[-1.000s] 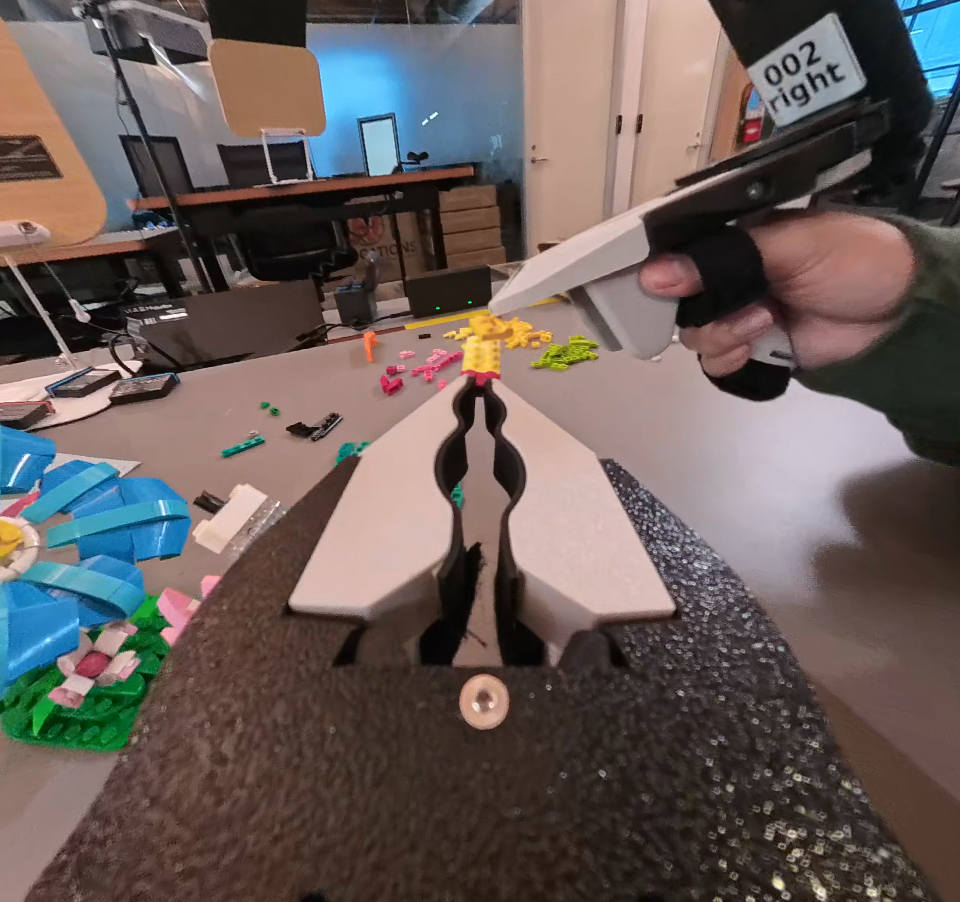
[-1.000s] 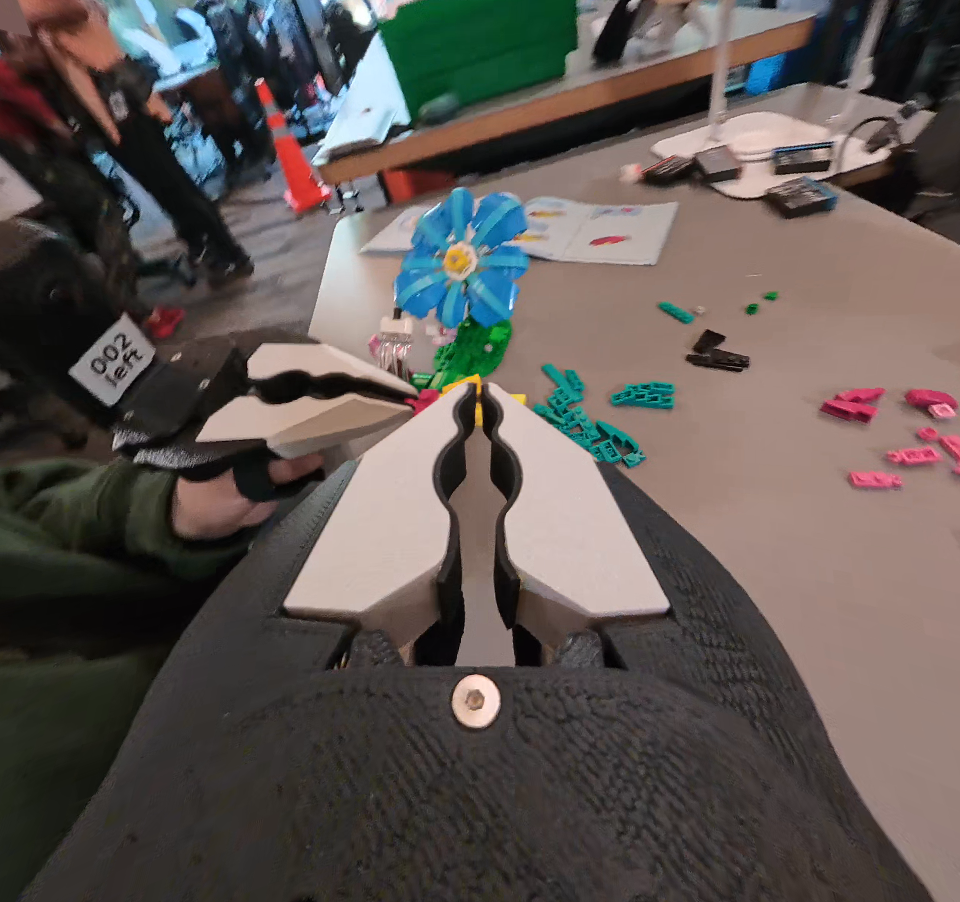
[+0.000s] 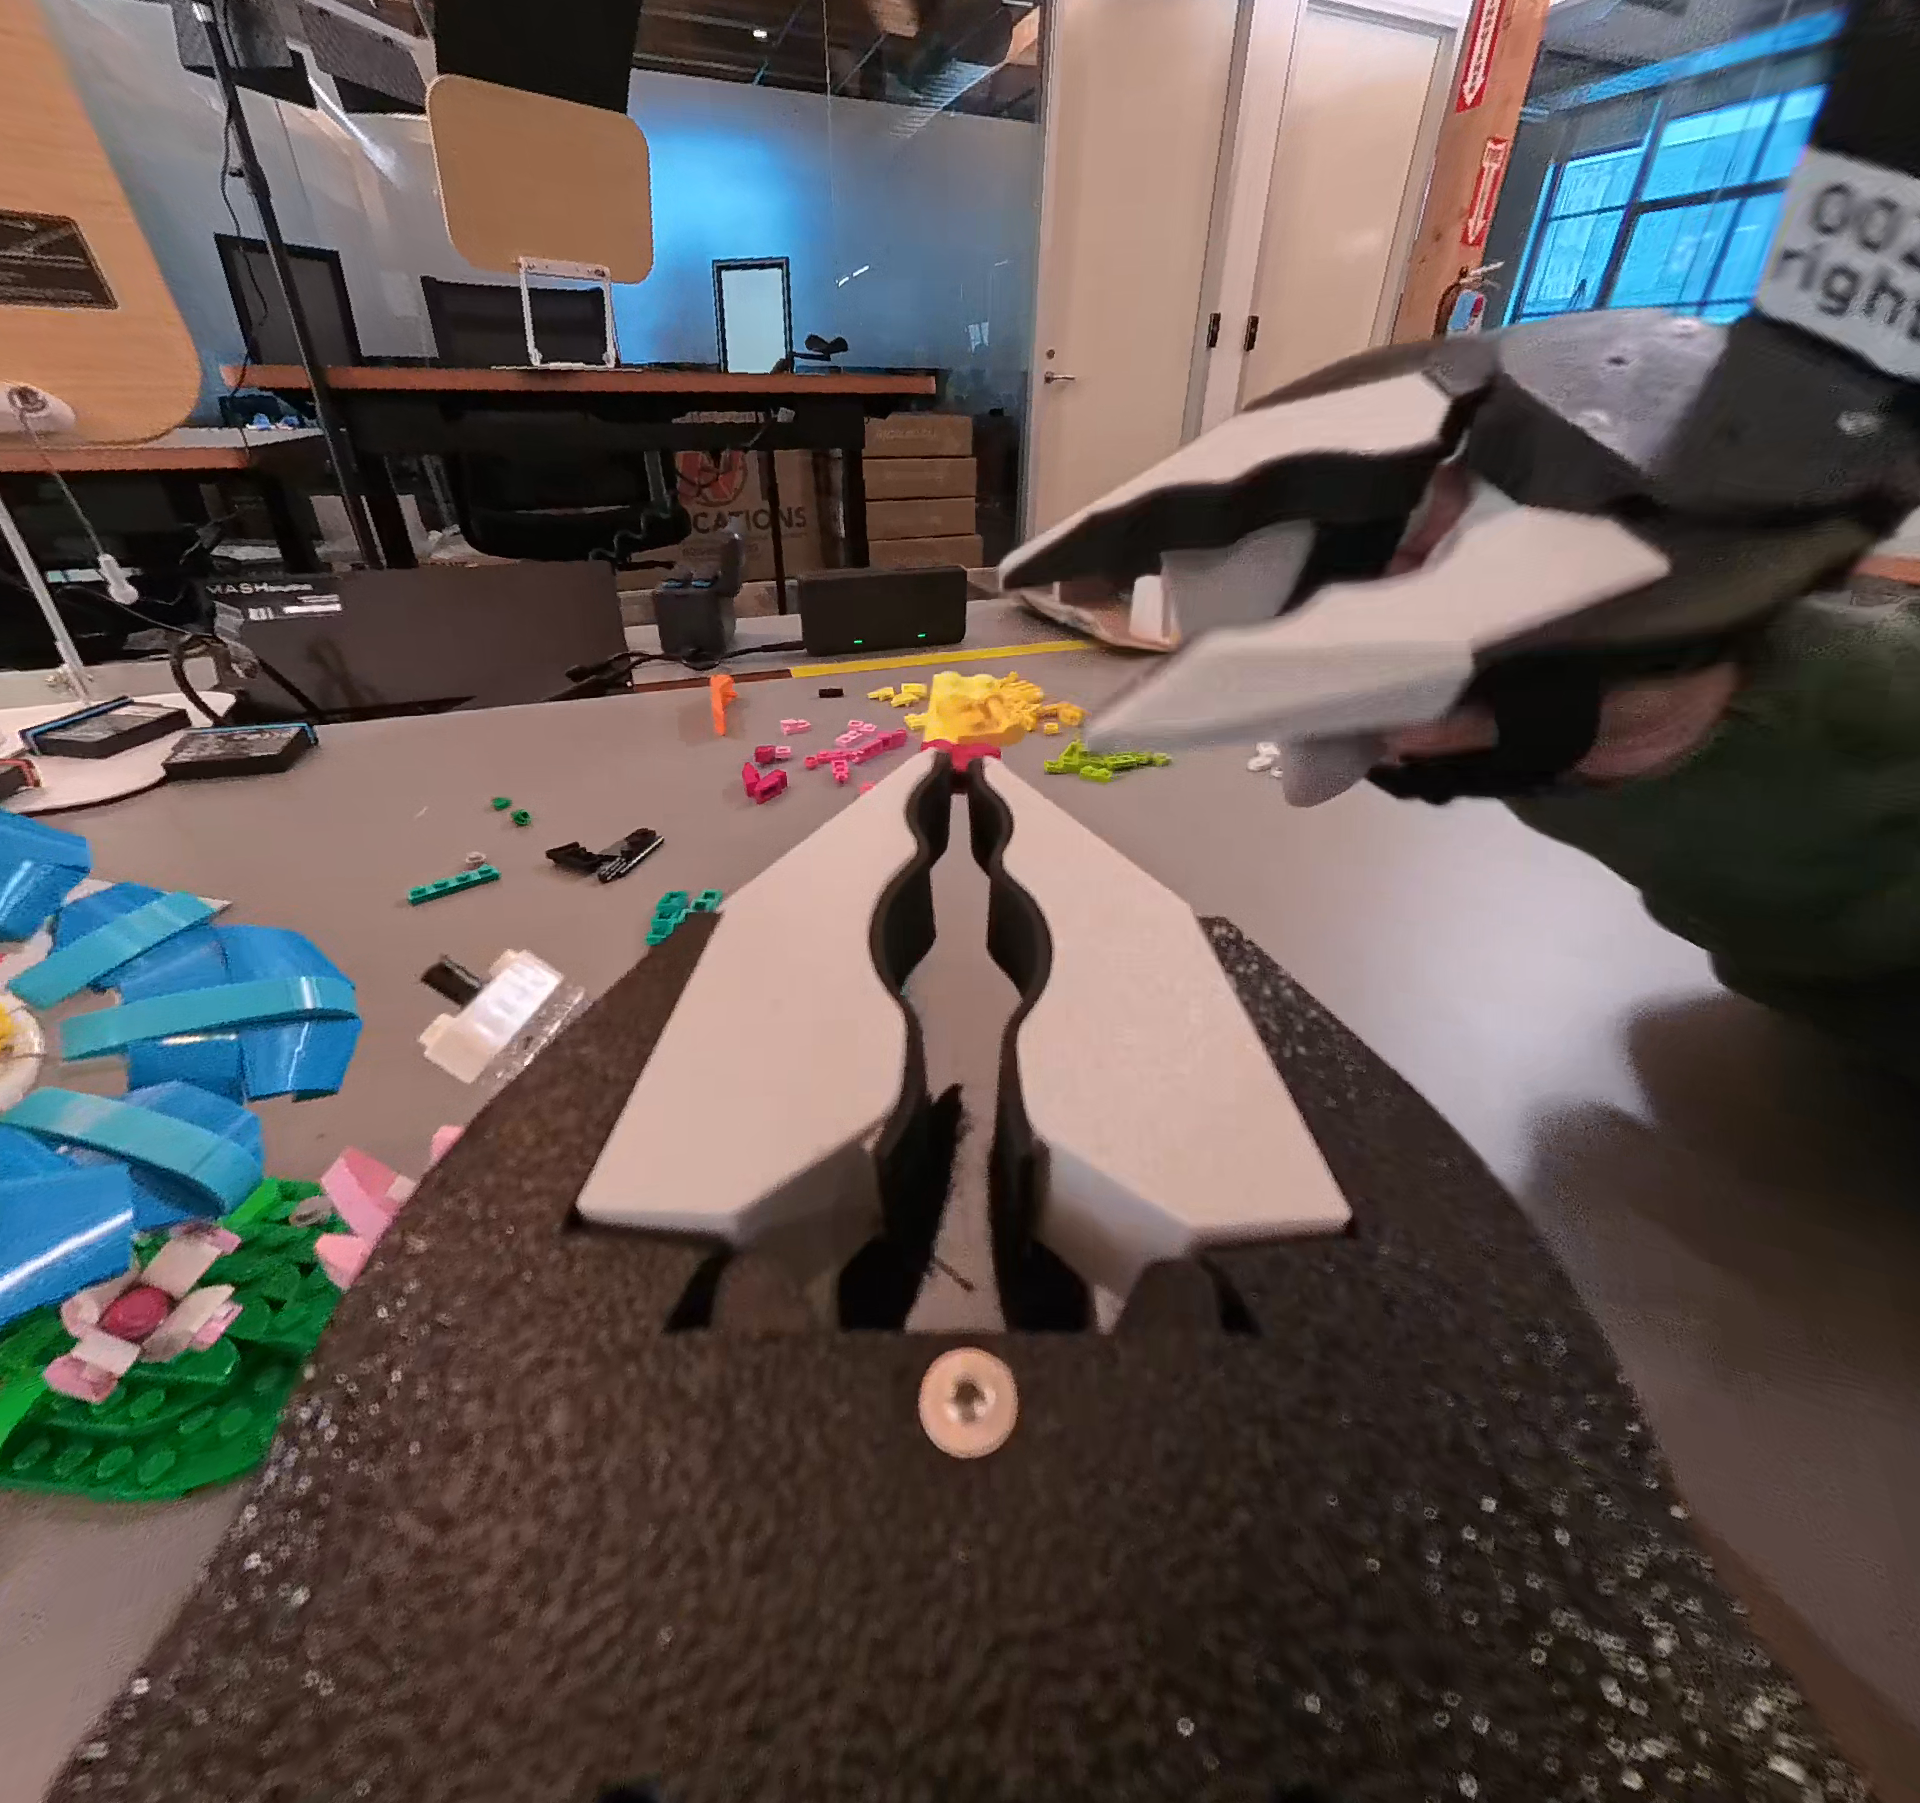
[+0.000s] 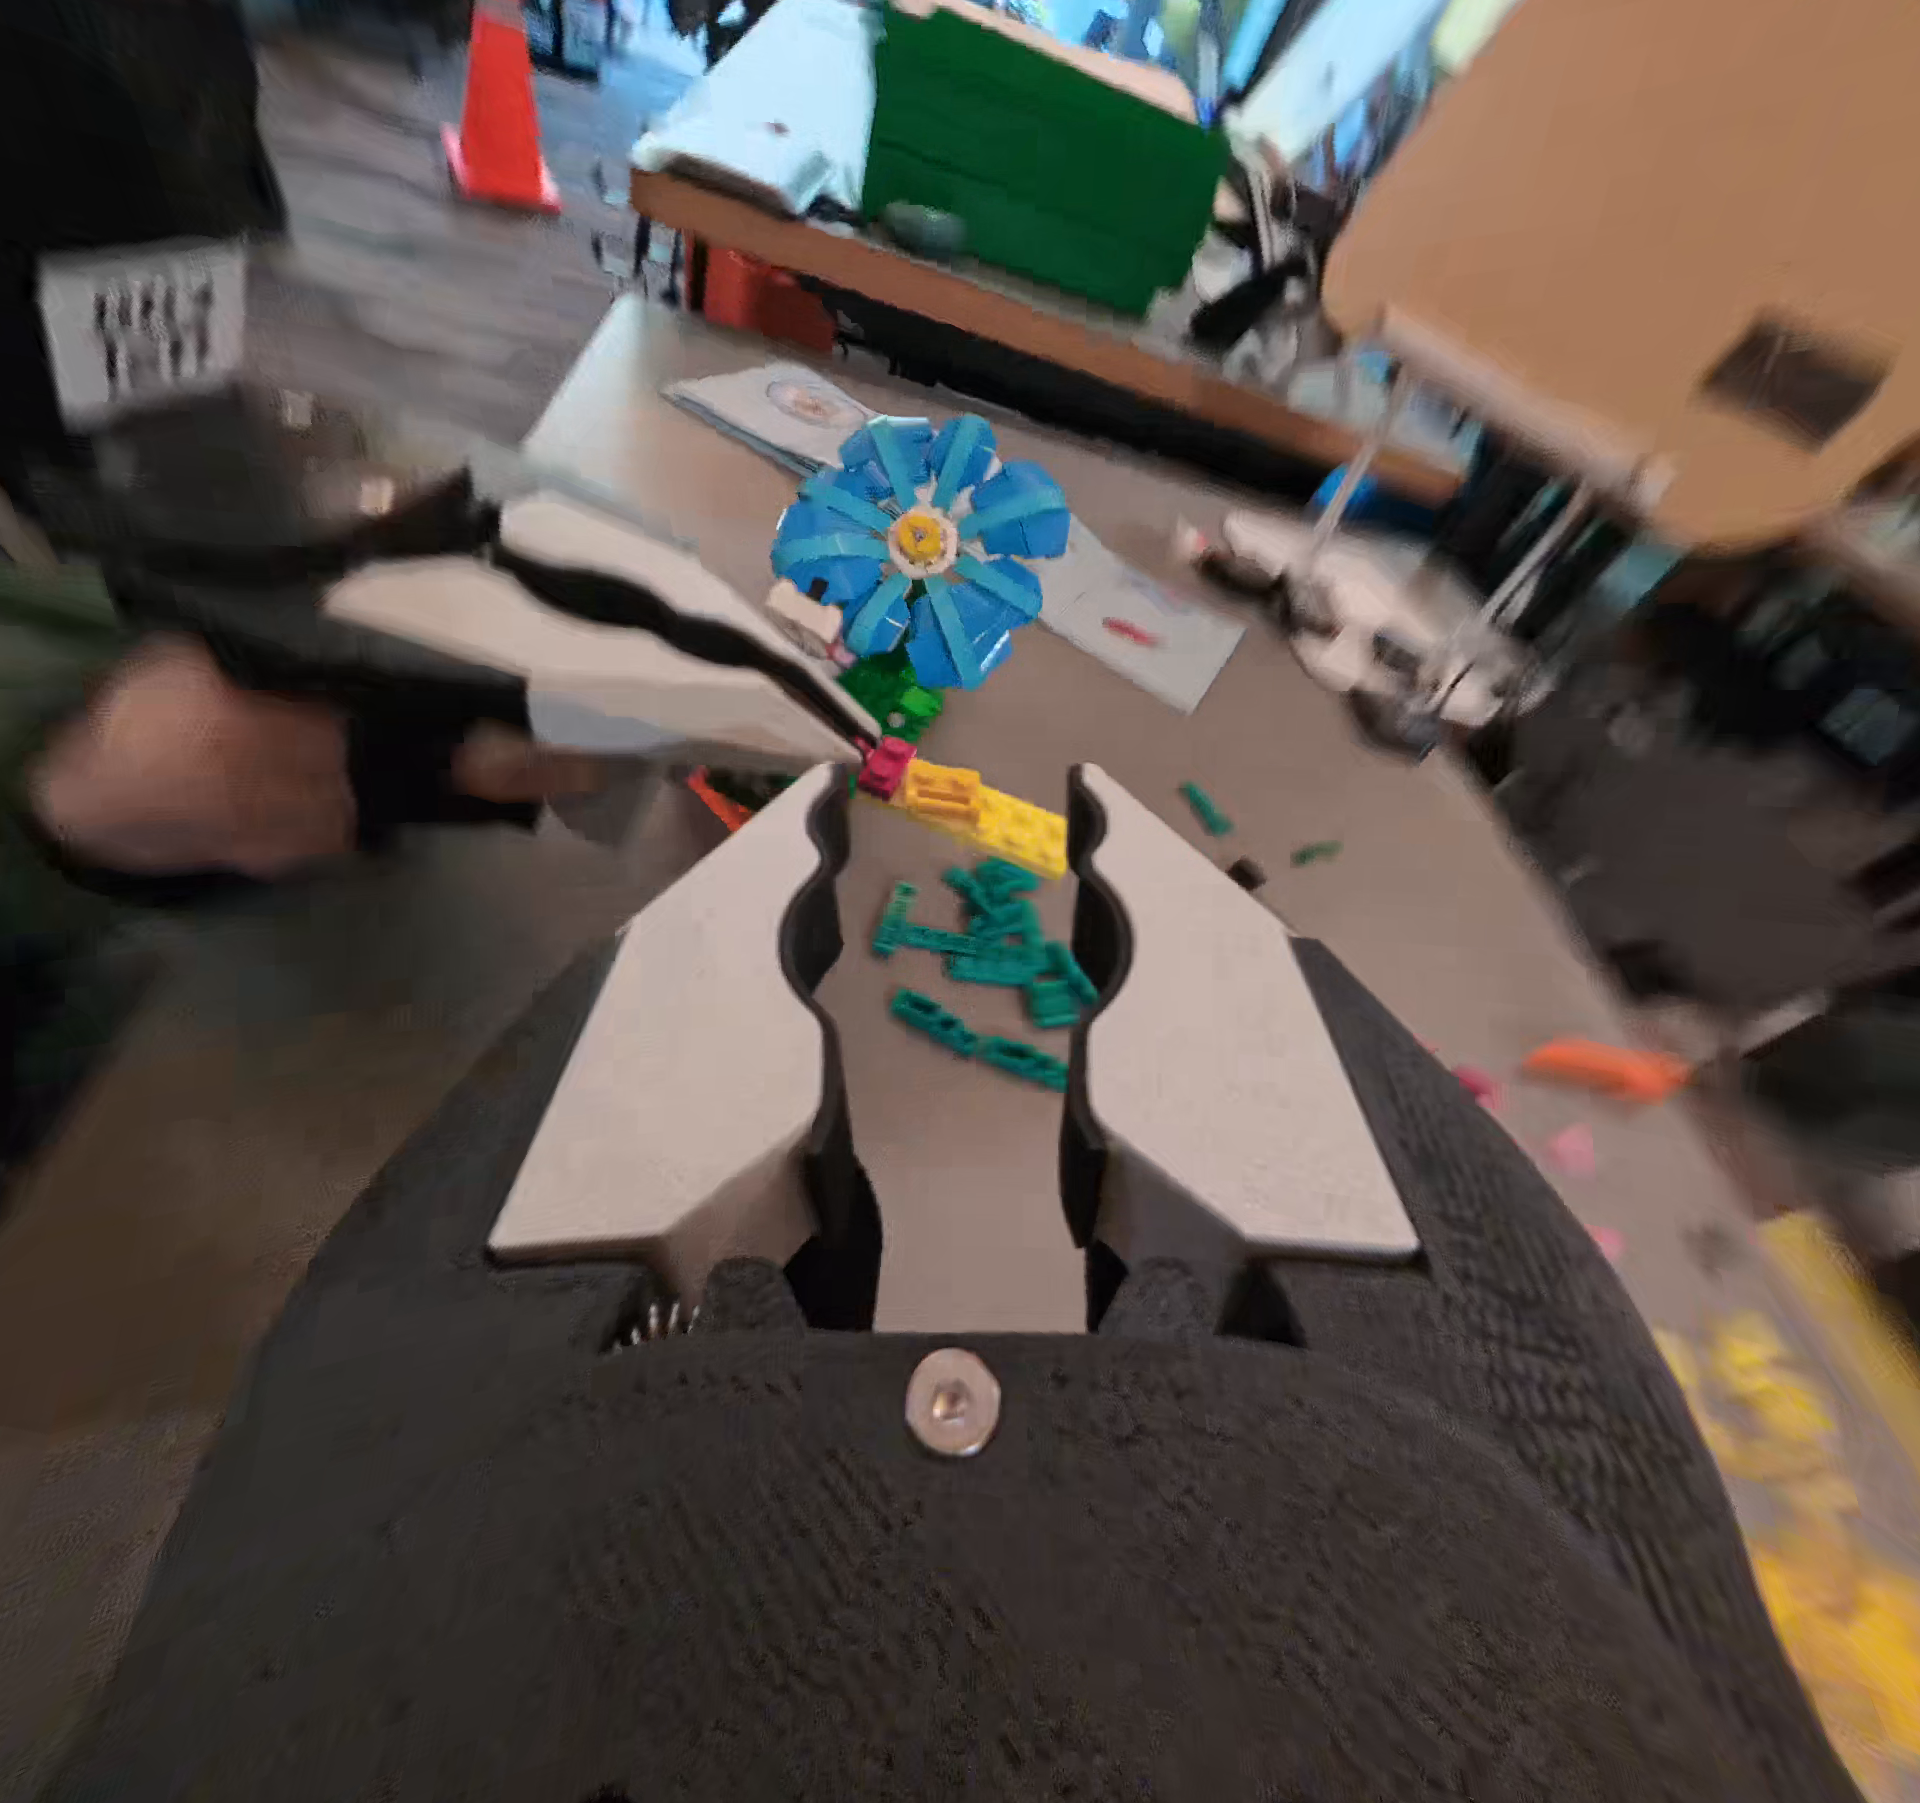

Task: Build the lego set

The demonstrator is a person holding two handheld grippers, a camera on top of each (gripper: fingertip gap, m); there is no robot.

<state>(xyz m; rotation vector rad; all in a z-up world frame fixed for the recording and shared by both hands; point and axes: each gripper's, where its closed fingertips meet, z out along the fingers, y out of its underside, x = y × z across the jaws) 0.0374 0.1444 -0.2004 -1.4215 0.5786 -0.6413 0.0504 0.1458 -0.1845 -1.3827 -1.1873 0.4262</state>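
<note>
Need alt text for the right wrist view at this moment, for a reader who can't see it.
The right gripper is open above a gray table, facing a yellow-and-magenta brick assembly held at its magenta end by the closed left gripper. Loose teal pieces lie below; a blue brick flower stands behind. The picture is motion-blurred.
</note>
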